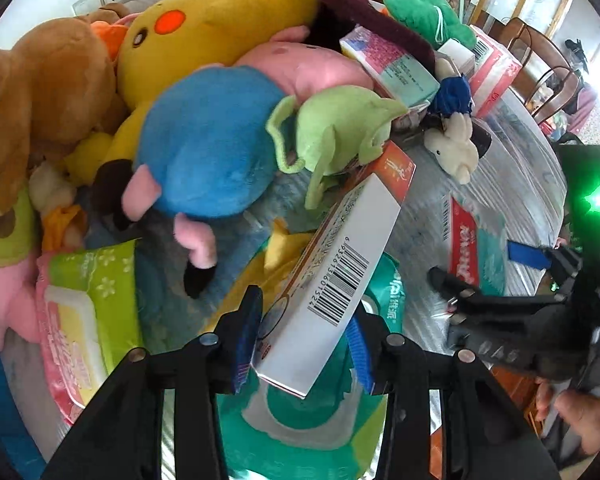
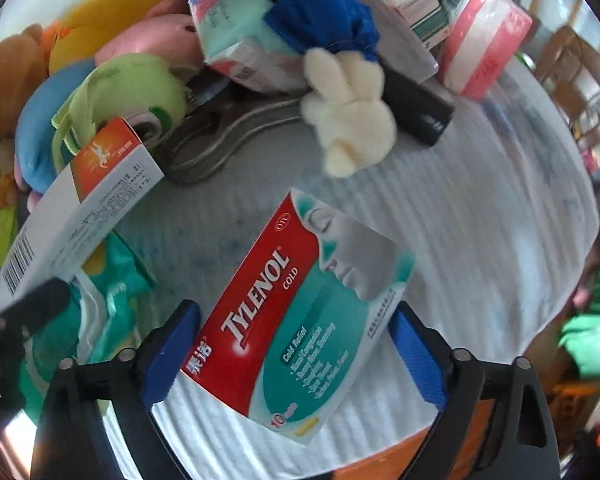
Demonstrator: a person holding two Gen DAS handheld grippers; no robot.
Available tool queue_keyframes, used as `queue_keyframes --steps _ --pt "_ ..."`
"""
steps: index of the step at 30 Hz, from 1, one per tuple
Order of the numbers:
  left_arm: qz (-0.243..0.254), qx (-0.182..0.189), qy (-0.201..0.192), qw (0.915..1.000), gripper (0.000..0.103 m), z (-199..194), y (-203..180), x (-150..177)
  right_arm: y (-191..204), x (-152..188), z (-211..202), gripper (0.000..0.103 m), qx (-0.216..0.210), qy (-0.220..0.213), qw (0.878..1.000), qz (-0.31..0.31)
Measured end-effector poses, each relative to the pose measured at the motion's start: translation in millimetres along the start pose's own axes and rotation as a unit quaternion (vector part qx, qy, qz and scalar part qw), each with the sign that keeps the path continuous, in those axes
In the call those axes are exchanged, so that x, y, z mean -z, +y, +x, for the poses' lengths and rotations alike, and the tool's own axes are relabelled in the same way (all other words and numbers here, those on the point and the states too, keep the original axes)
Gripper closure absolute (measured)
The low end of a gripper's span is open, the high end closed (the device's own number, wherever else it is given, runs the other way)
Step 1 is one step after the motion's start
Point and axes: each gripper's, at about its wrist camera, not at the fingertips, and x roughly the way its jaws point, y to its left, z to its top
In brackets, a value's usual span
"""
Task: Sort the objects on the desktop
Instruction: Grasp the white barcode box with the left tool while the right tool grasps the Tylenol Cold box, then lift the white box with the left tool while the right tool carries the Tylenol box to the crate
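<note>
White cardboard medicine box with an orange end and a barcode (image 1: 340, 264), clamped slantwise between the blue pads of the left tool (image 1: 306, 340), raised above a teal wipes packet (image 1: 300, 420); far end of the box close by a light green plush toy (image 1: 336, 128). Red and teal Tylenol Cold carton (image 2: 300, 312), flat on the pale ribbed tabletop (image 2: 480, 220), between the widely parted blue pads of the right tool (image 2: 294, 354); small gaps visible at both pads, so nothing gripped there. Behind, heaped together: yellow plush with a red cheek (image 1: 204, 36), blue plush with pink limbs (image 1: 208, 144), brown plush bear (image 1: 40, 92). Cream rabbit plush in a blue cloth (image 2: 348, 120) beside grey metal pliers with black handles (image 2: 236, 128). Pink and green wipes packet (image 1: 80, 320) at the left.
</note>
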Motion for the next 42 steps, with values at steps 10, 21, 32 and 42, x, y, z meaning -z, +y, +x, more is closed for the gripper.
queue_keyframes --steps 10,21,32,42 --pt "0.004 -0.013 0.010 0.9999 0.063 16.7 -11.6 -10.5 -21.0 -3.7 4.9 0.013 -0.003 0.008 1.000 0.007" --pt "-0.011 0.019 -0.030 0.9993 0.069 -42.7 -14.4 -7.2 -8.8 -19.3 -47.5 0.032 -0.017 -0.048 0.999 -0.012" --pt "-0.071 -0.010 -0.025 0.9972 0.070 -54.7 12.7 14.1 -30.8 -2.8 -45.8 0.031 -0.038 -0.026 0.999 -0.018" --pt "-0.078 -0.062 -0.008 0.9950 0.032 -21.5 14.6 7.5 -26.9 14.8 -20.6 0.012 -0.030 0.006 0.999 -0.024"
